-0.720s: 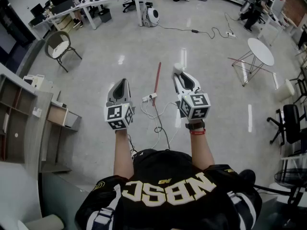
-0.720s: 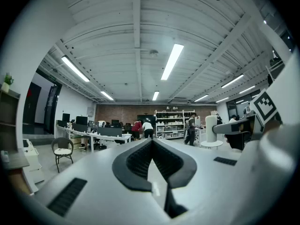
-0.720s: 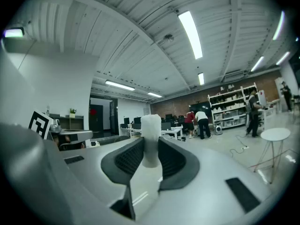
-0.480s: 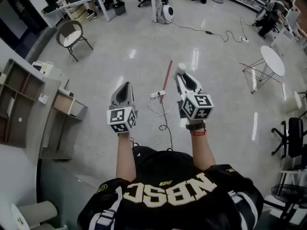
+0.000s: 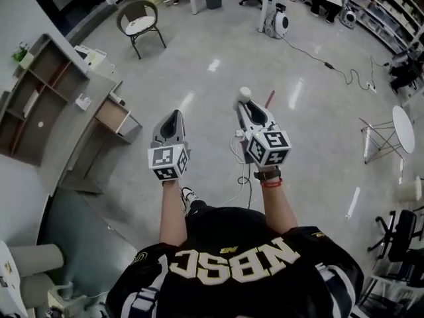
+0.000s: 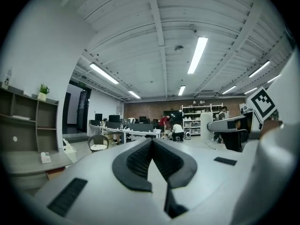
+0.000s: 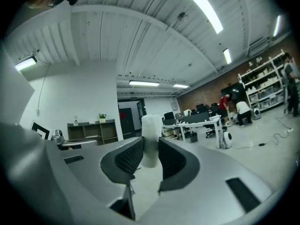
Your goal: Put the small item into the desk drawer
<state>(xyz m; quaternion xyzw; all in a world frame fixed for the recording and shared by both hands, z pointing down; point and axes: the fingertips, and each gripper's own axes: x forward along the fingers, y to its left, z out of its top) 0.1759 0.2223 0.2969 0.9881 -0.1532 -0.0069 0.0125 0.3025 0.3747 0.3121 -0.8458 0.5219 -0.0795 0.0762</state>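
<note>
My right gripper [image 5: 244, 103] is held out in front of me over the floor, shut on the small item [image 5: 245, 93], a white cylinder that sticks up past the fingertips. In the right gripper view the small item [image 7: 151, 137] stands upright, pinched between the two dark pads of the right gripper [image 7: 150, 144]. The left gripper [image 5: 173, 115] is level with it at the left, shut and with nothing in it; its pads meet at the tips [image 6: 151, 142]. The desk [image 5: 79, 121] stands at the left, its wooden drawer [image 5: 114, 116] pulled out towards the floor.
A shelf unit [image 5: 36, 91] sits on the desk. A chair [image 5: 140, 20] stands beyond it, long tables and people at the back. A white cable [image 5: 242, 152] and a red stick [image 5: 269, 98] lie on the floor under the right gripper. A round white table [image 5: 403, 119] is at the right.
The head view has swung left, so the desk and its drawer have come closer to the middle. Both grippers stay side by side, the right still gripping the white item.
</note>
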